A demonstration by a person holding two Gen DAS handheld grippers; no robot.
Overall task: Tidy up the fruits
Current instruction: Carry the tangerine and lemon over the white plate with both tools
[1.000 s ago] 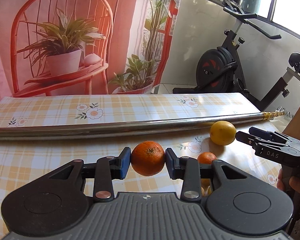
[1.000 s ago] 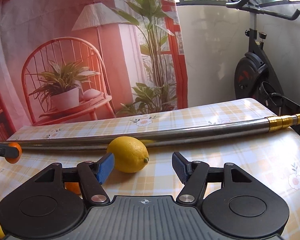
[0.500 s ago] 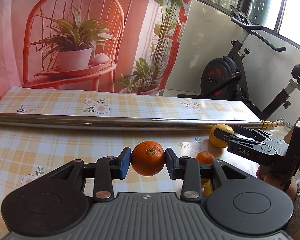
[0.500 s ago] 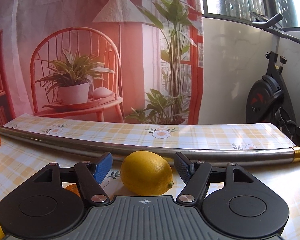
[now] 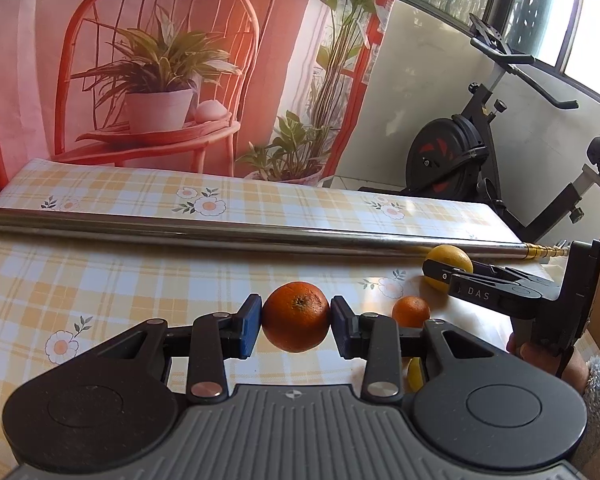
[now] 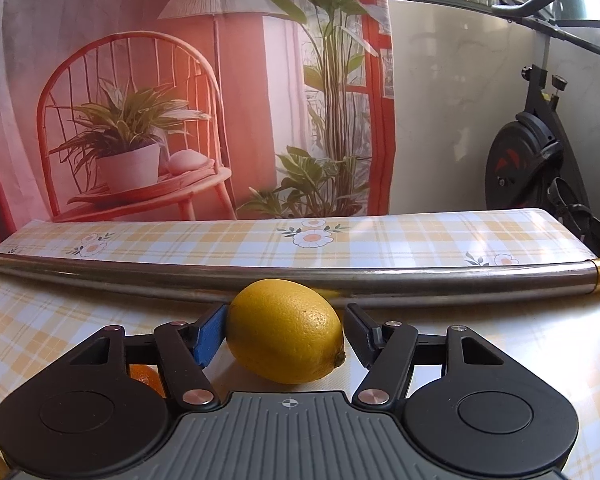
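Note:
My left gripper [image 5: 296, 318] is shut on a large orange [image 5: 296, 316] and holds it above the checked tablecloth. My right gripper [image 6: 286, 332] is open around a yellow lemon [image 6: 286, 340] that rests on the table; the left pad touches it and a small gap shows at the right pad. In the left wrist view the lemon [image 5: 454, 258] sits at the right between the right gripper's fingers [image 5: 480, 292]. A small orange [image 5: 411, 311] lies near it, and a yellow fruit [image 5: 415, 372] peeks from under my left gripper.
A long steel pole [image 5: 220, 234] with a brass tip lies across the table behind the fruit; it also shows in the right wrist view [image 6: 380, 280]. An exercise bike [image 5: 480, 152] stands beyond the table's far right edge. A printed backdrop hangs behind.
My right gripper has moved forward around the lemon and its jaws have narrowed on it. My left gripper has swung left, still holding the large orange.

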